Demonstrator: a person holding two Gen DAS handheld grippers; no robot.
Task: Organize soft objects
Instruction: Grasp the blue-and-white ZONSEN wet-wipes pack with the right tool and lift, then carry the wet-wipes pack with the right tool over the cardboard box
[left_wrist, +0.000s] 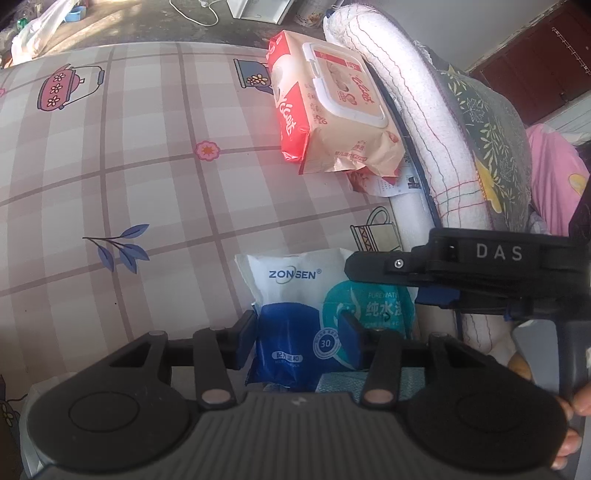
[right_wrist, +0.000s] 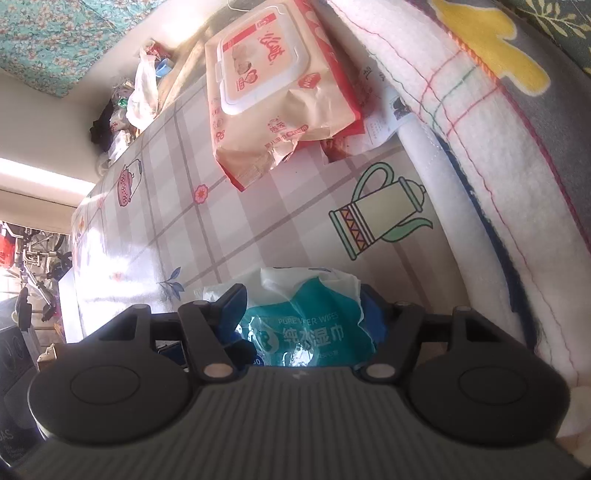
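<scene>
In my left wrist view, my left gripper (left_wrist: 297, 334) has its jaws on both sides of a blue and white pack (left_wrist: 286, 314) that says ZONSEN. The blue pads touch its sides, so I think the jaws are closed on it. A teal wipes pack (left_wrist: 373, 306) lies just beside it, on the right, and my right gripper (left_wrist: 369, 264) reaches in over that one from the side. Farther away, a big red and cream wipes pack (left_wrist: 332, 107) leans against a rolled white blanket (left_wrist: 406, 110). All of it sits on the bench (left_wrist: 147, 166), which has a checked cloth with teapots on it. In my right wrist view, my right gripper (right_wrist: 303, 317) has its jaws squeezing the teal wipes pack (right_wrist: 310, 328). The wrapper is crumpled and bunched up between them. The big red and cream pack (right_wrist: 269, 88) is up ahead, well apart, still leaning by the blanket (right_wrist: 461, 110). A teapot picture (right_wrist: 376, 218) on the cloth lies between. Here is what worries me. The two small packs are touching each other, so if I lift one, it may drag the other. The teal wrapper is slippery and soft, so it could slide out of the jaws. My two grippers are very close, so they might bump. I think I should move one at a time, slowly.
</scene>
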